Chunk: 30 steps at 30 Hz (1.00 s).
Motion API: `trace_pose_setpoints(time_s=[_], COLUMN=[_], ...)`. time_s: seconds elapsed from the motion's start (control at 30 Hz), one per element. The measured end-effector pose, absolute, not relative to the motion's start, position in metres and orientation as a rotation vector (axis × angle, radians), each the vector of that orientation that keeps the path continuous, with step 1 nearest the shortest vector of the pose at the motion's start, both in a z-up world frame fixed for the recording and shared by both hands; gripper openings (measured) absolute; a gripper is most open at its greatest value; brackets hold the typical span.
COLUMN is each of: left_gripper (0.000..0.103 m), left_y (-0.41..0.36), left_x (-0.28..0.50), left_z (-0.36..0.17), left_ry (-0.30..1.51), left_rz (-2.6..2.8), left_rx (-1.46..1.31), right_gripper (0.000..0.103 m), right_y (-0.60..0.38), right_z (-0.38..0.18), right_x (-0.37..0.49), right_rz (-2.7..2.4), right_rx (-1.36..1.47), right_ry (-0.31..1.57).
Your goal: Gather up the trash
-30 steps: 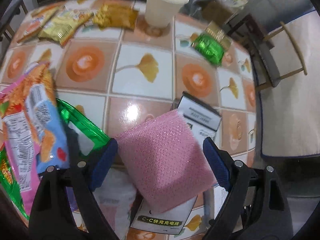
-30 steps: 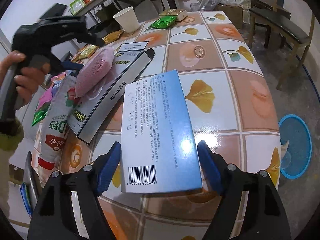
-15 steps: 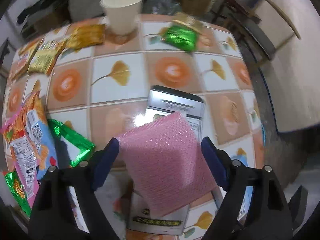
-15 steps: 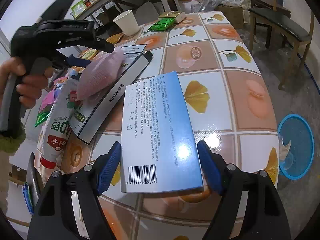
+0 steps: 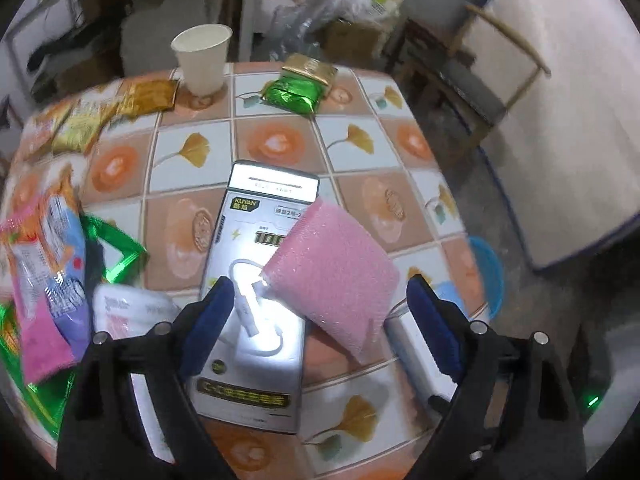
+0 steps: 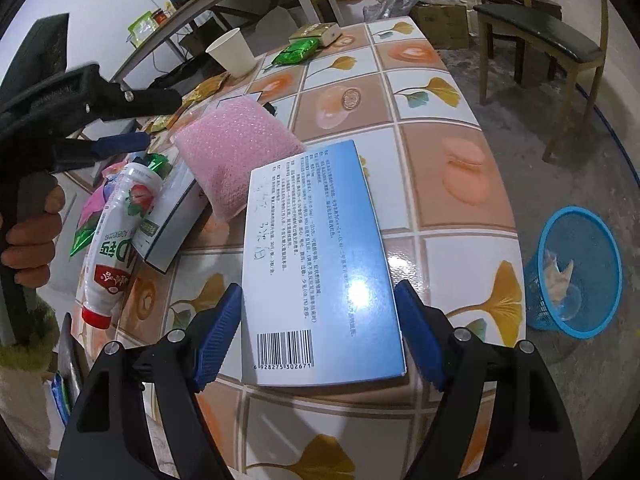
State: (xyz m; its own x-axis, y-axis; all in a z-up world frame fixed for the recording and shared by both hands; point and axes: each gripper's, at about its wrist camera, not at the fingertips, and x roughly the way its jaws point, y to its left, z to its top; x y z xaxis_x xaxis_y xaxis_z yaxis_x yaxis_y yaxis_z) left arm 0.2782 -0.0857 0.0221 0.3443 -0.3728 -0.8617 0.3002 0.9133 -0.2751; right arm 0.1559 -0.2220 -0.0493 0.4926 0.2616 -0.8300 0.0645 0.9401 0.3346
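**Two grippers over a littered table, basket below**

Since a second ago the left gripper [image 5: 316, 312] has risen and swung toward the table's corner; the charger box [image 5: 256, 292] now shows nearly whole in the left wrist view, where earlier the pink sponge [image 5: 332, 276] covered most of it. The right gripper [image 6: 318, 336] has hardly shifted.

Left jaws: opening, with the sponge between them. The left pad stands clear of it; whether the right pad touches cannot be told, so a firm hold is not evident. In the right wrist view the sponge [image 6: 236, 160] leans on the charger box and just beside the blue carton [image 6: 320, 264].

Right jaws: spread wide, straddling the carton's near end, both pads just beside its long edges; pressing or not cannot be told. The carton lies flat on the table [image 6: 452, 176].

Handling, as judged: the sponge looks light and soft and would compress, so take it across its middle. The carton looks light, stiff and glossy, hence slippery; grip its long edges.

The blue basket [image 6: 576, 276] stands on the floor, well apart.
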Motion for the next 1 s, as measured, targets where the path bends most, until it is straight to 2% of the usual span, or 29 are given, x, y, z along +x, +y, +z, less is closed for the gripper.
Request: trace_pose_setpoints(time_s=[0.23, 0.47, 0.53, 0.57, 0.6, 0.7, 0.83, 1.0], left_gripper=[0.084, 0.084, 0.079, 0.069, 0.064, 0.056, 0.054, 0.054], left_y=[-0.074, -0.065, -0.067, -0.067, -0.069, -0.077, -0.086, -0.096], left_x=[0.265, 0.229, 0.222, 0.220, 0.218, 0.206, 0.192, 0.198], left_z=[0.016, 0.024, 0.022, 0.020, 0.017, 0.002, -0.014, -0.035], left_ry=[1.132, 1.015, 0.988, 0.985, 0.985, 0.973, 0.920, 0.944], left_rz=[-0.424, -0.499, -0.530, -0.542, -0.552, -0.566, -0.472, -0.392], left_rx=[-0.239, -0.333, -0.360, -0.370, -0.388, -0.426, -0.410, -0.422], right_gripper=[0.075, 0.075, 0.075, 0.075, 0.075, 0.075, 0.075, 0.075], right_y=[-0.228, -0.243, -0.246, -0.246, -0.247, -0.246, -0.245, -0.243], right_z=[-0.048, -0.047, -0.047, -0.048, -0.048, -0.048, -0.049, -0.049], right_x=[0.148, 0.137, 0.135, 0.135, 0.135, 0.135, 0.136, 0.136], right_rz=[0.099, 0.049, 0.044, 0.044, 0.043, 0.038, 0.041, 0.040], right_rx=[0.333, 0.344, 0.351, 0.355, 0.358, 0.352, 0.349, 0.336], right_ry=[1.060, 1.067, 1.066, 1.065, 1.064, 1.061, 1.060, 1.063])
